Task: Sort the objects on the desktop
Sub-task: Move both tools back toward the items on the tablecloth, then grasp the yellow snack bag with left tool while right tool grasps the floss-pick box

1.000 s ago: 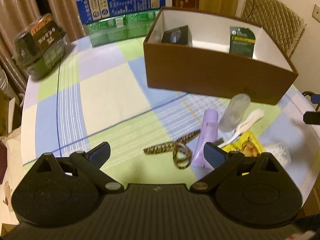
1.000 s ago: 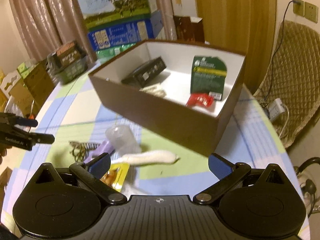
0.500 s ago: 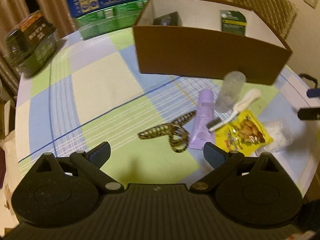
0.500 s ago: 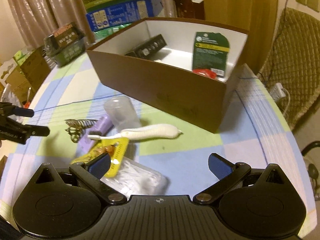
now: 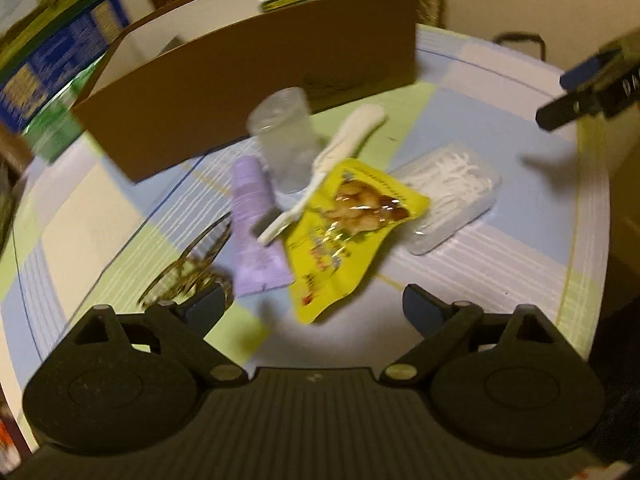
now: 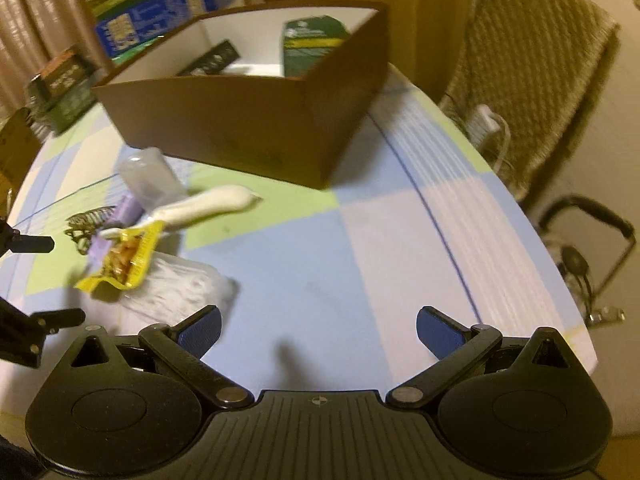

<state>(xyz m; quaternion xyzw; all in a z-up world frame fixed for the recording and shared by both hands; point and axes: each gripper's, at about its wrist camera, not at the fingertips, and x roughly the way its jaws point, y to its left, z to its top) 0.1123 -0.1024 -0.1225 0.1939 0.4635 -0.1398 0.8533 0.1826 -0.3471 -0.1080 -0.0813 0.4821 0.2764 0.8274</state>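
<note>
A yellow snack packet (image 5: 344,232) lies on the checked tablecloth just ahead of my left gripper (image 5: 314,310), whose jaws are closing with nothing pressed between them. Around the packet lie a purple tube (image 5: 256,232), a clear cup on its side (image 5: 286,140), a white brush (image 5: 340,160), a patterned hair clip (image 5: 188,268) and a clear box of cotton swabs (image 5: 452,196). The brown cardboard box (image 5: 248,80) stands behind them. My right gripper (image 6: 318,328) is open over bare cloth, with the swab box (image 6: 180,284) by its left finger and the packet (image 6: 124,260) beyond.
Inside the box (image 6: 248,120) stand a green packet (image 6: 312,44) and a black case (image 6: 212,58). Stacked cartons (image 6: 152,12) and a dark tin (image 6: 64,88) sit at the table's far side. A woven chair (image 6: 532,68) stands right of the table edge.
My left gripper swung right and dropped toward the pile, so the yellow packet now sits between its fingers' line. My right gripper sank closer to the cloth; the swab box came up to its left finger.
</note>
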